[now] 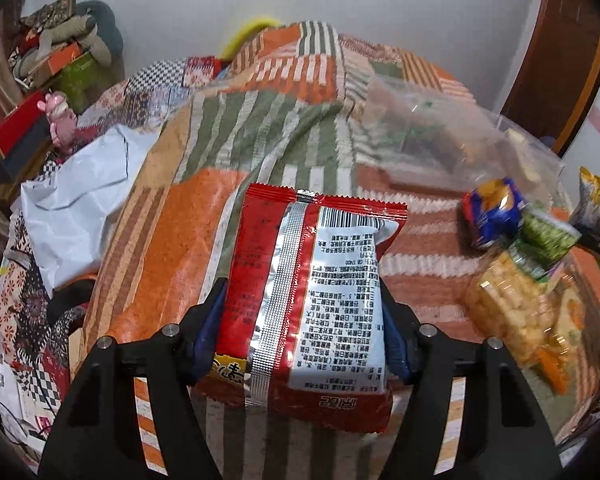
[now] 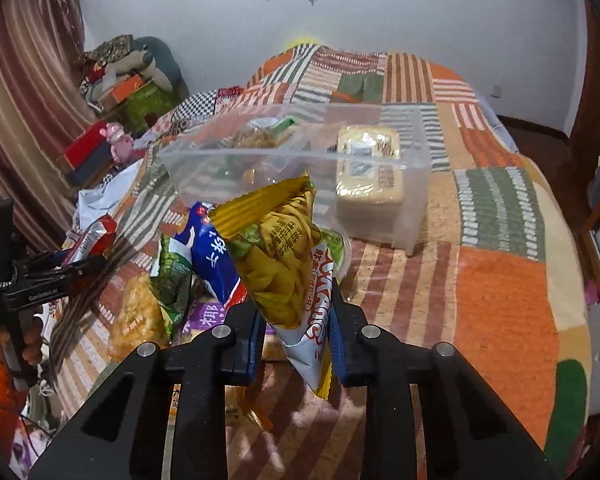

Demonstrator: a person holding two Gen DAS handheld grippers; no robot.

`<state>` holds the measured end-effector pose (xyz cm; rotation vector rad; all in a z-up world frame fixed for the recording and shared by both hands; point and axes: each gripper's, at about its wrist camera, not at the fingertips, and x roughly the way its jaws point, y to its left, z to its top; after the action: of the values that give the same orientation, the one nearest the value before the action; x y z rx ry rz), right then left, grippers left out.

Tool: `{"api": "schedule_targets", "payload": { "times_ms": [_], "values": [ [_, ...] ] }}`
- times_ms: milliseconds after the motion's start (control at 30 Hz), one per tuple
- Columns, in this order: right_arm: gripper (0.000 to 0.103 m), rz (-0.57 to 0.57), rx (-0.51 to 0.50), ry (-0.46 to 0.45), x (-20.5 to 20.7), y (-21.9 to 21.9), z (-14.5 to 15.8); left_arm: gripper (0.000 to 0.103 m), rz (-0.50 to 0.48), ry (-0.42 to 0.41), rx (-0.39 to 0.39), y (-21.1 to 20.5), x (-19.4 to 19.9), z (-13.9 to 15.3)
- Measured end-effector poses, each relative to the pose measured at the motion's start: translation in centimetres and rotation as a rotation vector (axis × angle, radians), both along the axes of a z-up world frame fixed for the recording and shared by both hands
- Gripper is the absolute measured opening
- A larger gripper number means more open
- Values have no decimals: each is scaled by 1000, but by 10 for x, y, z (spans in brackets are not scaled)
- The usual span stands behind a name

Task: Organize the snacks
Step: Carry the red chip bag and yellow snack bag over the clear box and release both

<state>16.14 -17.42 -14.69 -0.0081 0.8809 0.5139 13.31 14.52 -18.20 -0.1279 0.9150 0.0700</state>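
My left gripper [image 1: 302, 320] is shut on a red snack packet [image 1: 308, 264], back side up with barcode and white label, held above the patchwork bed. The packet and left gripper also show in the right wrist view [image 2: 94, 236] at the far left. My right gripper [image 2: 294, 320] is shut on a yellow chip bag [image 2: 282, 248], held upright in front of a clear plastic bin [image 2: 416, 196]. The bin holds a pale packaged cake [image 2: 368, 168] on the right and snacks on the left. A pile of loose snacks [image 2: 180, 276] lies left of the right gripper.
The patchwork quilt [image 2: 500, 280] covers the bed. A white plastic bag [image 1: 76, 208] lies at the left. Boxes and toys [image 1: 44, 80] are stacked by the wall and curtain. In the left wrist view the bin [image 1: 432, 140] is blurred at right, with blue, green and yellow packets [image 1: 512, 248] below it.
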Motion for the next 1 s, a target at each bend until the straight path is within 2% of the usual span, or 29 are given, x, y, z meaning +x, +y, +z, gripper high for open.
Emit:
{"api": "schedule_targets", "payload": {
  "times_ms": [467,733,1000],
  "values": [
    [24,0,22,-113,4,4,38,67,-68,-175,-6,-35,13,74],
    [24,-11,49,-178,15,3,59,67,-107,-230,-20,-57,39,99],
    [24,-15,59,-229,30,7,70,67,-136,-259,-27,-74,72,112]
  ]
}}
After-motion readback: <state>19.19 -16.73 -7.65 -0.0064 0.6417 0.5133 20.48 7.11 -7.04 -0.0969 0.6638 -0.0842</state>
